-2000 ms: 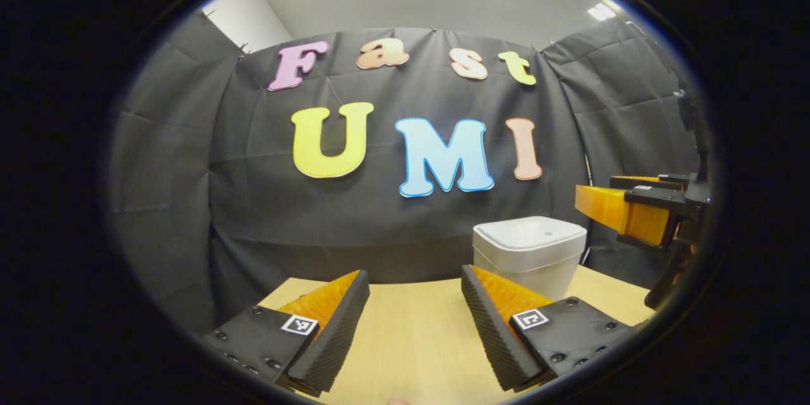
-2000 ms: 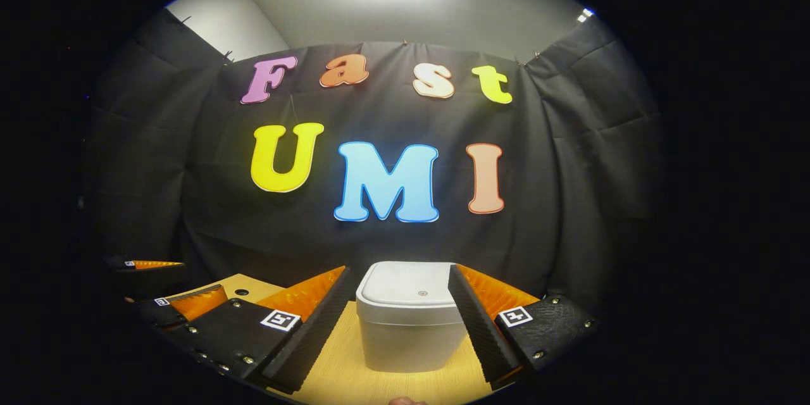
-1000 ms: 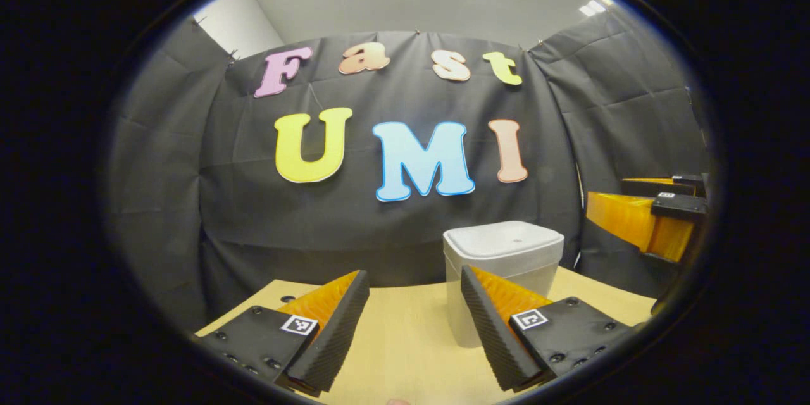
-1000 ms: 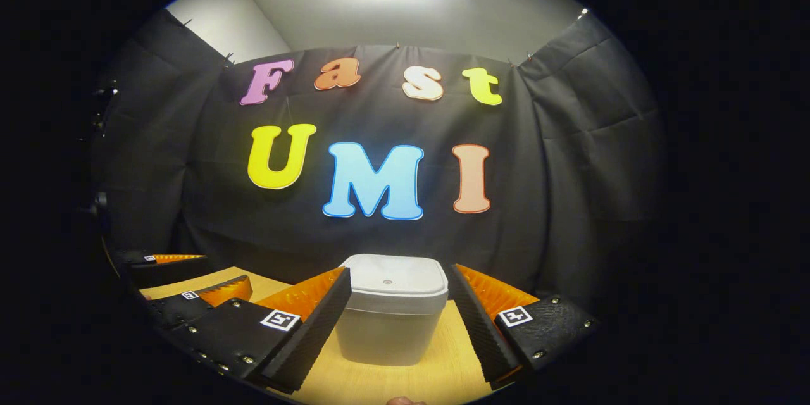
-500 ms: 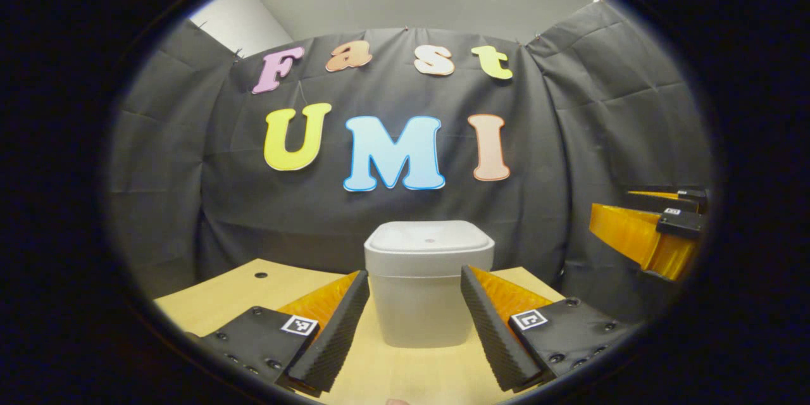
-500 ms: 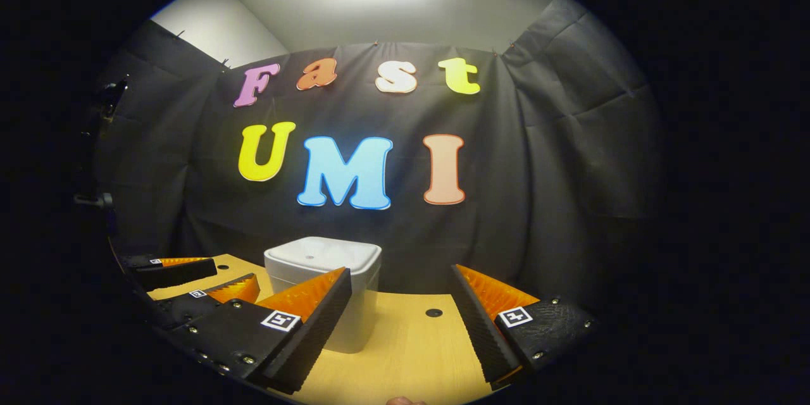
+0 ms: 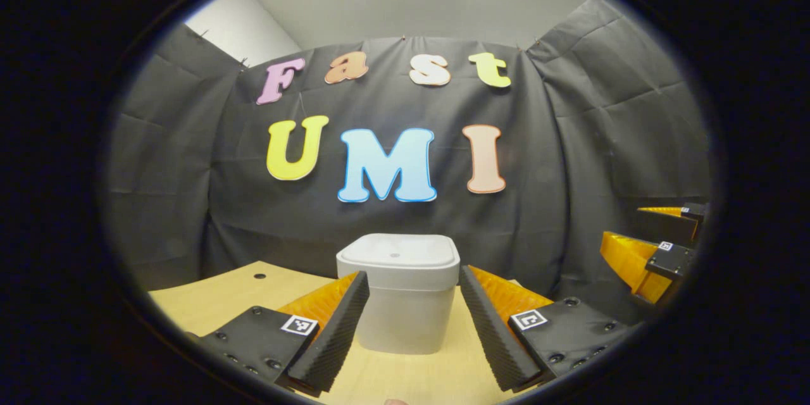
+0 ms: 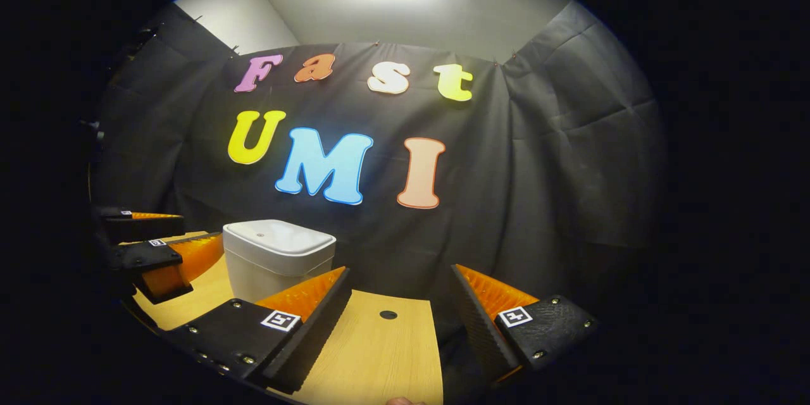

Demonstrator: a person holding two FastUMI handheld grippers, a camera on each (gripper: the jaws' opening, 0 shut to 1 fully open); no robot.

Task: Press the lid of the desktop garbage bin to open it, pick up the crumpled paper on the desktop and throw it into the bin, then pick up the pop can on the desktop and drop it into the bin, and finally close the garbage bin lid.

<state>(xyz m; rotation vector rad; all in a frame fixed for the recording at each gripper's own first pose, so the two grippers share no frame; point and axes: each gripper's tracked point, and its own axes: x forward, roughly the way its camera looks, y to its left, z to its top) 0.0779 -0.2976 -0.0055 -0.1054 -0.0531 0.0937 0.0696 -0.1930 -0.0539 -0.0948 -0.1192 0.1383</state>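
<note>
Left gripper [image 7: 410, 294] is spread wide, holding nothing, lined up right in front of the white garbage bin [image 7: 398, 291], lid [image 7: 397, 249] shut. Right gripper [image 8: 398, 291] is also gaping and empty, off to the bin's right over the wooden desktop [image 8: 380, 354], near a small hole [image 8: 388, 314].

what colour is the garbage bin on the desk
The garbage bin is plain white, lid and body alike. It shows best in the left gripper view, centred between the fingers.
</note>
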